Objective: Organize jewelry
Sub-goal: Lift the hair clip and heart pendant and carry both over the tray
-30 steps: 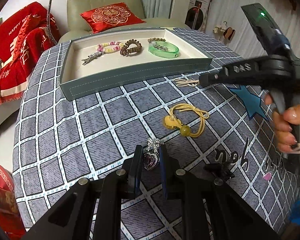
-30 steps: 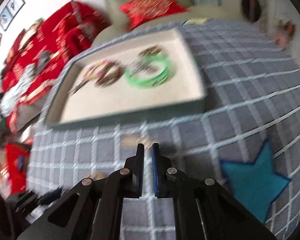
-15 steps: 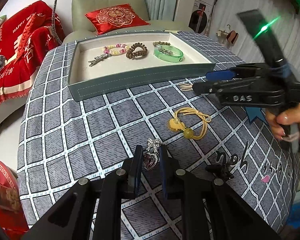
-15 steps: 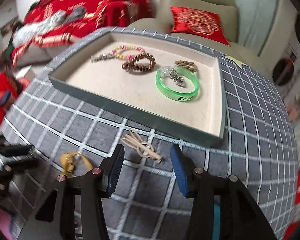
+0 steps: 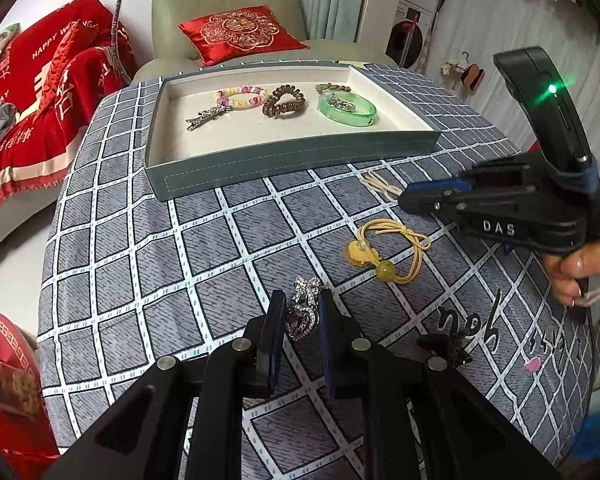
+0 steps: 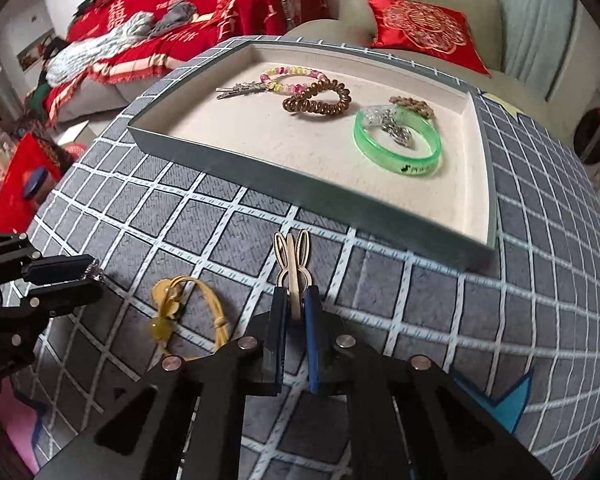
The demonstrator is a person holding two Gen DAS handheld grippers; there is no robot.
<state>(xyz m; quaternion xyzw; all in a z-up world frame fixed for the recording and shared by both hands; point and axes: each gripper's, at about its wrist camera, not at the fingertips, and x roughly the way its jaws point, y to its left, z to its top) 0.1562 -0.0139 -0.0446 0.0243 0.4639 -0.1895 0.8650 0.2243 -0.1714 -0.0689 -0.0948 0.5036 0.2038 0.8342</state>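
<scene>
Our left gripper [image 5: 299,316] has its fingers clamped on the heart brooch [image 5: 302,312] near the counter's [image 5: 140,240] front edge — our right gripper [image 6: 295,308] pinches the rabbit clip [image 6: 292,260] just before the tray [image 6: 300,184].

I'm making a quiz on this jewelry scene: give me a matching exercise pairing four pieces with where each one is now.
Items:
1. green bangle
2. heart brooch
3. rabbit-shaped clip
4. yellow cord bracelet

Places:
A. lying loose on the checked cloth
B. between the left tongs
C. inside the tray
D. between the right tongs

Pairs: 1-C, 2-B, 3-D, 4-A
</scene>
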